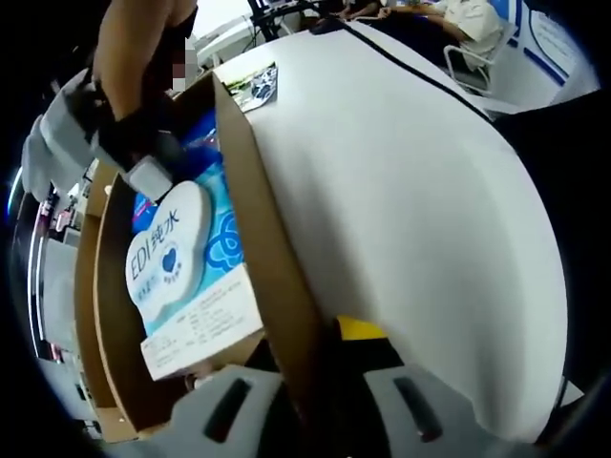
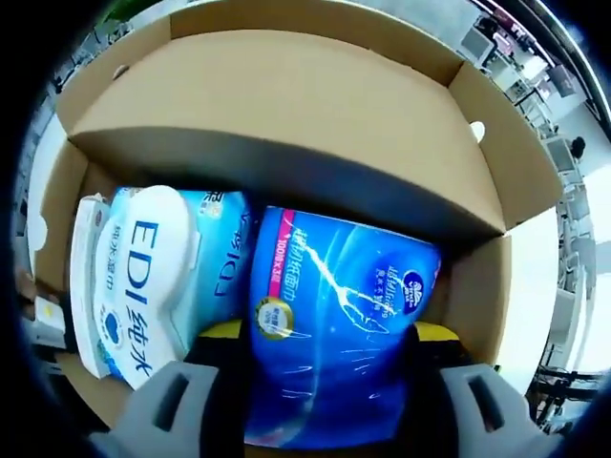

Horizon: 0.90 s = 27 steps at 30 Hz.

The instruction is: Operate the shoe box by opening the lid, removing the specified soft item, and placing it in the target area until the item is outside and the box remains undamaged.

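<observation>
- Two jaws of the right gripper (image 2: 329, 401) are set apart round the blue tissue pack (image 2: 334, 324) (the soft item), which lies inside the shoe box (image 2: 286, 105); contact can't be told.
- A white wipes pack (image 2: 143, 277) marked EDI is seen just beside it, lid flap standing open.
- Left gripper (image 1: 315, 405) jaws straddle the box wall (image 1: 267, 239); table (image 1: 410, 191) alongside.

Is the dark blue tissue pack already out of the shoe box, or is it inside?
Inside. The dark blue tissue pack lies between the cardboard walls of the shoe box, beside the wet-wipes pack, with the right gripper astride it.
</observation>
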Motion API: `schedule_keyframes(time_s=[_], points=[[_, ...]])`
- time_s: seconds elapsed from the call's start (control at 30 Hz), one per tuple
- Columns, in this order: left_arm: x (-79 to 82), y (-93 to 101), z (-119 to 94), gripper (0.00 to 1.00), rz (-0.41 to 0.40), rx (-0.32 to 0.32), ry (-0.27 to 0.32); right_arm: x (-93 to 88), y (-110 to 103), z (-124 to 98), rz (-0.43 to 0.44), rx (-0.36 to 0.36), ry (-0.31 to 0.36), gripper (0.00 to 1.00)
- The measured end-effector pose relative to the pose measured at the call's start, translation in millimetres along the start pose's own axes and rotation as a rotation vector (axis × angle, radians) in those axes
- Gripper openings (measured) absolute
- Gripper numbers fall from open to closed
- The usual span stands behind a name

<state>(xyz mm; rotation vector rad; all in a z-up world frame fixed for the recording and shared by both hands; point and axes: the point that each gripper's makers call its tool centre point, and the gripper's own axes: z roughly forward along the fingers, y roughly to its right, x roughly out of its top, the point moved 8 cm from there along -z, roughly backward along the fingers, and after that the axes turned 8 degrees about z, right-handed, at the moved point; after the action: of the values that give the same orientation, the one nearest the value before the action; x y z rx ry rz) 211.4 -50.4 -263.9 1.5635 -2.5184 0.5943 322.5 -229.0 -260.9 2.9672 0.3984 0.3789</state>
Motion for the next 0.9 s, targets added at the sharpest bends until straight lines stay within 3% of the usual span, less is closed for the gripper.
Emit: schedule_keyframes(time_s=[0.53,0.9], points=[[-1.6,-0.3,0,0.07,-0.003,0.0,0.001,-2.0,-3,-9,-0.01,-0.014,0.027,0.62],[-4.6,3.3,-2,0.07,-0.004,-0.002,0.006,0.6,1,-27,0.012,0.035,0.013,0.57]])
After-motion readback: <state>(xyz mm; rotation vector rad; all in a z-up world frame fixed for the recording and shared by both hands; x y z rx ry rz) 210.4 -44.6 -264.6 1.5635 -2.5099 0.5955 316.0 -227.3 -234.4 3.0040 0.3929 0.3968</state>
